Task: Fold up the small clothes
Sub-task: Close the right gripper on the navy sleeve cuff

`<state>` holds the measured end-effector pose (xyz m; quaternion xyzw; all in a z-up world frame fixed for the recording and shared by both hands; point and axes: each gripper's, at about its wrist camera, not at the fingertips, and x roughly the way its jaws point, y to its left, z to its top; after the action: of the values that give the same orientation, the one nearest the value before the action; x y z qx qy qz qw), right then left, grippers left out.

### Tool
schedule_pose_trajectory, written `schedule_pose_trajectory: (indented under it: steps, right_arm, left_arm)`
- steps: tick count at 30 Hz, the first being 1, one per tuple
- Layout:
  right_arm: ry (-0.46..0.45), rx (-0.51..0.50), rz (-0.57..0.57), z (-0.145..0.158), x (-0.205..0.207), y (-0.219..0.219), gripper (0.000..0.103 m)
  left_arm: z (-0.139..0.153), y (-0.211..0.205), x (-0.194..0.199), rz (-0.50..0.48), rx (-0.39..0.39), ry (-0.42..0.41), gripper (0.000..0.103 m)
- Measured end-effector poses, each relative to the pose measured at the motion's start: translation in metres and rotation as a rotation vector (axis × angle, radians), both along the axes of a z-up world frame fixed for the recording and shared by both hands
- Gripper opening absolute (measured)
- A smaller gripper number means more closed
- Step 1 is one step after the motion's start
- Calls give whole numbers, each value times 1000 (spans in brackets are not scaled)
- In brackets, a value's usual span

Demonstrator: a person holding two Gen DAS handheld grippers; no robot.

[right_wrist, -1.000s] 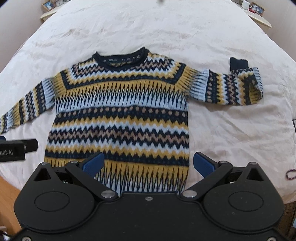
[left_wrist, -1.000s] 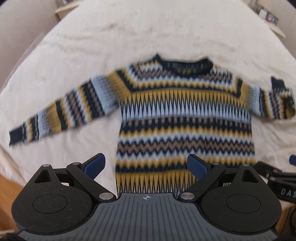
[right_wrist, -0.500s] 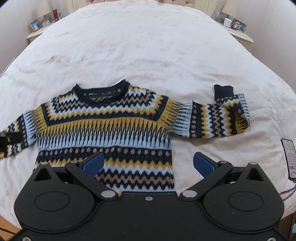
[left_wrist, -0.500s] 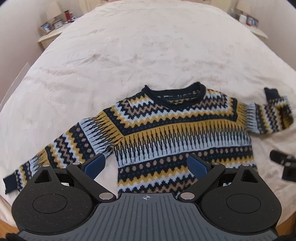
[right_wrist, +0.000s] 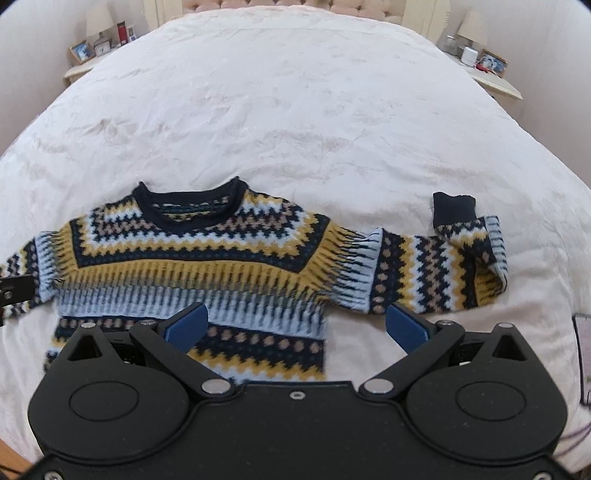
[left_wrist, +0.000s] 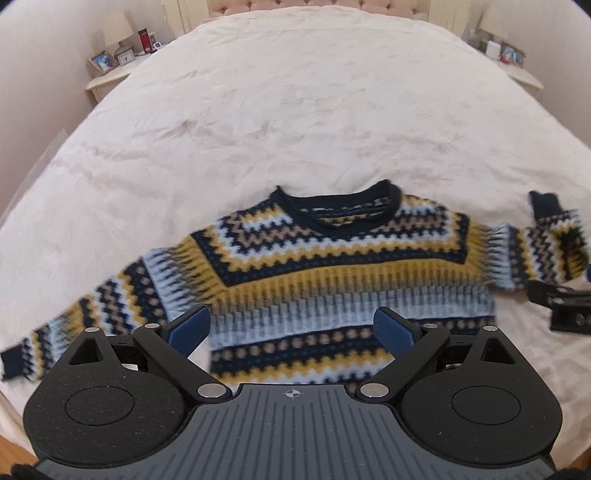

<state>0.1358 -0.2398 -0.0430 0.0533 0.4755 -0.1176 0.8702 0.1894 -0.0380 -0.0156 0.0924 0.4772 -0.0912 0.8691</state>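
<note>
**Sweater flat, both grippers wide and empty**

While the sweater (left_wrist: 347, 273) lies face up near the near edge of the bed (left_wrist: 295, 110), a broad stretch of bare cover runs beyond its collar (left_wrist: 338, 206) to the headboard (left_wrist: 306, 5) at the far end. Left and right of the bed stand nightstands (left_wrist: 110, 74), well apart from the garment. Its left sleeve (left_wrist: 92, 325) lies stretched out toward the near left edge, the cuff close to where the cover drops off. Its right sleeve (right_wrist: 436, 273) lies out to the right and is bent back on itself, the dark cuff (right_wrist: 454, 208) pointing toward the far end. A phone (right_wrist: 583, 354) lies at the right edge, beyond that sleeve.

The left gripper (left_wrist: 291, 328) hangs over the sweater's body with its fingers spread wide and nothing between them. The right gripper (right_wrist: 295, 326) hangs over the right side of the body and the bare cover below the armpit, also spread wide and empty. Each shows at the margin of the other's view, apart from it.

Compared with a second ago, both cameras have tipped up and moved forward: the hem, then fully in view ahead of the fingers, is now hidden under the gripper bodies, and the headboard and lamps have come into view. The sweater itself has kept its layout, the right sleeve bent as before, and the fingers are as wide as they were.
</note>
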Motion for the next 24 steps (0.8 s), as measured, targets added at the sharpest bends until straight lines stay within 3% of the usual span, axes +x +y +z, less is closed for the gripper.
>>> schedule_pose_trajectory:
  steps: [2, 5, 16, 19, 24]
  right_arm:
    - [-15, 6, 11, -5, 3, -17, 102]
    - [-28, 14, 23, -13, 9, -45, 102]
    - [89, -135, 74, -48, 75, -173, 94]
    - [116, -110, 47, -60, 98, -209, 92]
    - [183, 2, -17, -84, 124, -249, 78]
  left_arm:
    - [-2, -6, -5, 21, -28, -4, 96]
    - [-6, -19, -10, 61, -9, 6, 96]
    - [-20, -42, -22, 217, -19, 112, 96]
    - [-21, -45, -24, 255, -18, 133, 96]
    - [-20, -47, -29, 302, -38, 158, 96]
